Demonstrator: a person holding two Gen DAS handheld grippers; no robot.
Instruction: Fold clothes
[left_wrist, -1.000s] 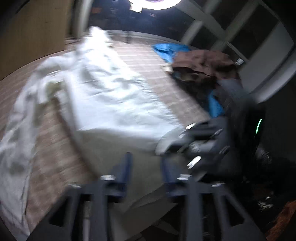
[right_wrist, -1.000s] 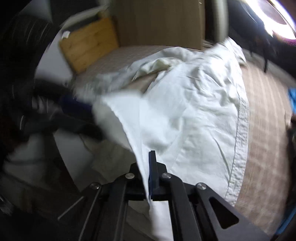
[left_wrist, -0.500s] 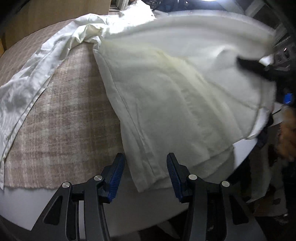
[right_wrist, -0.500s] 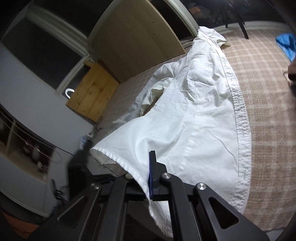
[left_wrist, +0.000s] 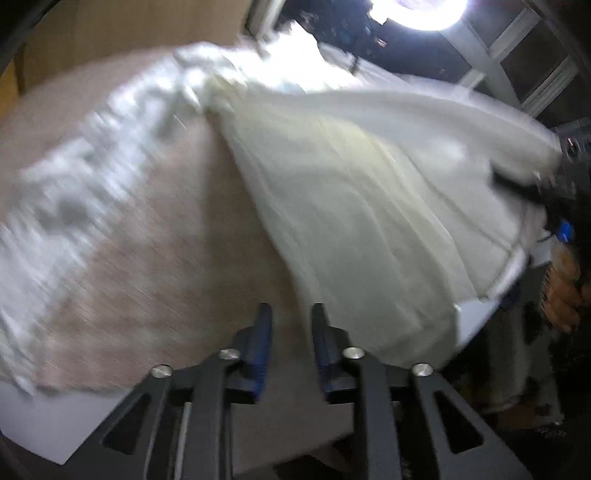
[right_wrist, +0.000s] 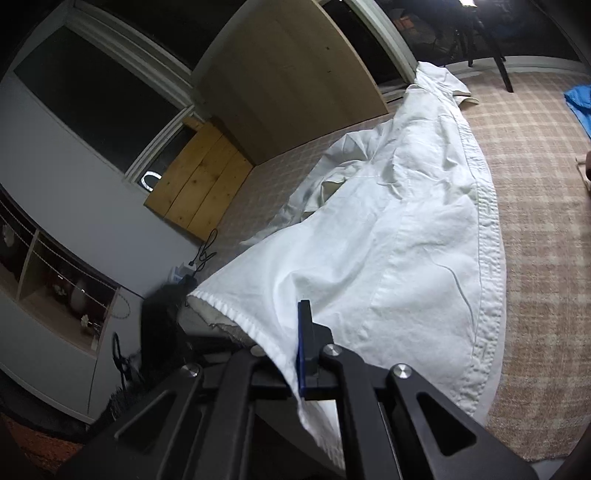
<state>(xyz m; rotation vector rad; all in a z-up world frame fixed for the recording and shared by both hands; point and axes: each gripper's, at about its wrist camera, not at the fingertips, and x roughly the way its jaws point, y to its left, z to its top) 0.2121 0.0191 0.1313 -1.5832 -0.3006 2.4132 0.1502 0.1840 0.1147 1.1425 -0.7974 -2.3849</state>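
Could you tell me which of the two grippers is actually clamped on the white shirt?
The right gripper: its jaws pinch the white shirt hem. The left gripper is closing, with nothing between its fingers.

Black angular left gripper (left_wrist: 287, 345) frames, silver round screws, blue-lined fingers (left_wrist: 260, 343), matching right gripper (right_wrist: 301, 349)

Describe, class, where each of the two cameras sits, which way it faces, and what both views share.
Left wrist: on the left gripper, looking steeply down over the plaid-covered bed at the white cotton shirt; its closing jaws straddle the shirt's edge; the other gripper and a hand show at far right.
Right wrist: on the right gripper, facing along the bed toward the wooden headboard; its jaws pinch the shirt's hem.
Shared: the shirt, the bed and the headboard.
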